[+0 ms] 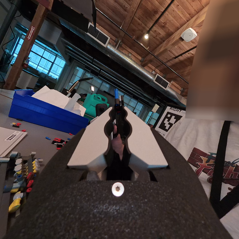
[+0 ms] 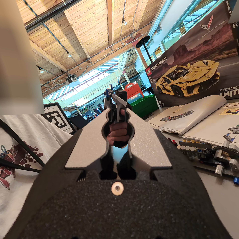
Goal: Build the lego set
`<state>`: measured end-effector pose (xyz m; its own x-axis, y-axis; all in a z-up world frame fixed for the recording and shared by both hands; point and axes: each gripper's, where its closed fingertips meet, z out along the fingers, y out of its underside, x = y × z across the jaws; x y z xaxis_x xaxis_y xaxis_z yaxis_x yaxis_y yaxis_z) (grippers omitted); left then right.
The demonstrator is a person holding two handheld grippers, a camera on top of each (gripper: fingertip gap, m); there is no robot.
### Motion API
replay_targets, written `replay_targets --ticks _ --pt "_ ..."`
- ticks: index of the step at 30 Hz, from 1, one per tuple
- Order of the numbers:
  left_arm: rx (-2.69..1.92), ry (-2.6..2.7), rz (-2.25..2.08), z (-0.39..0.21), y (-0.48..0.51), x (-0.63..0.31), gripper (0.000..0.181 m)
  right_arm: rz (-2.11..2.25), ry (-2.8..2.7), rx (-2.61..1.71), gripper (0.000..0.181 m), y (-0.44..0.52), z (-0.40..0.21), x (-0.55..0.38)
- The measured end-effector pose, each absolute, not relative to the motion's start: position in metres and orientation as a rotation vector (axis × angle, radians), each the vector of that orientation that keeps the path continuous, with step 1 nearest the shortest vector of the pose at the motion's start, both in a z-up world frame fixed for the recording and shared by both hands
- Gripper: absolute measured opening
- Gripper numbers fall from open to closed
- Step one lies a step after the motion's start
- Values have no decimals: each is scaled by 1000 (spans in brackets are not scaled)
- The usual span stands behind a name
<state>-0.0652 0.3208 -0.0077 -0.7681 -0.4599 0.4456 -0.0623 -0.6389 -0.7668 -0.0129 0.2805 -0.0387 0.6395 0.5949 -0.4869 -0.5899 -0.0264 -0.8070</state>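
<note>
Both tongs raised off the bench, facing each other. Left tongs [image 1: 118,108] clamped on small black-and-blue lego piece [image 1: 117,100], centre frame. Right tongs [image 2: 117,109]: nearly closed, grip unclear. Part-built model [image 2: 212,155] on bench [image 2: 213,194], lower right.

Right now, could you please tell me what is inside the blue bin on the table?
Crumpled white paper and a clear plastic bag stick out of the blue bin. Its walls hide anything underneath.

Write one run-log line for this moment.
left gripper: shut on small Lego piece | right gripper: open, empty | partial build: on table
</note>
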Motion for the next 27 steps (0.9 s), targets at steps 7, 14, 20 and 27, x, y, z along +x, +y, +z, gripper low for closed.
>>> replay_targets --ticks 7,14,20,27 --pt "-945 1210 -2476 -10 319 -64 5 929 -15 -1290 19 281 -39 -15" --pt "-933 1302 -2423 -17 308 -63 5 915 -41 -1279 19 279 -35 -18" --pt "-936 1422 -2337 -28 291 -59 5 970 -145 -1247 20 268 -24 -36" --pt "-914 1606 -2143 -47 272 -56 6 902 -240 -1326 19 273 -34 -54"
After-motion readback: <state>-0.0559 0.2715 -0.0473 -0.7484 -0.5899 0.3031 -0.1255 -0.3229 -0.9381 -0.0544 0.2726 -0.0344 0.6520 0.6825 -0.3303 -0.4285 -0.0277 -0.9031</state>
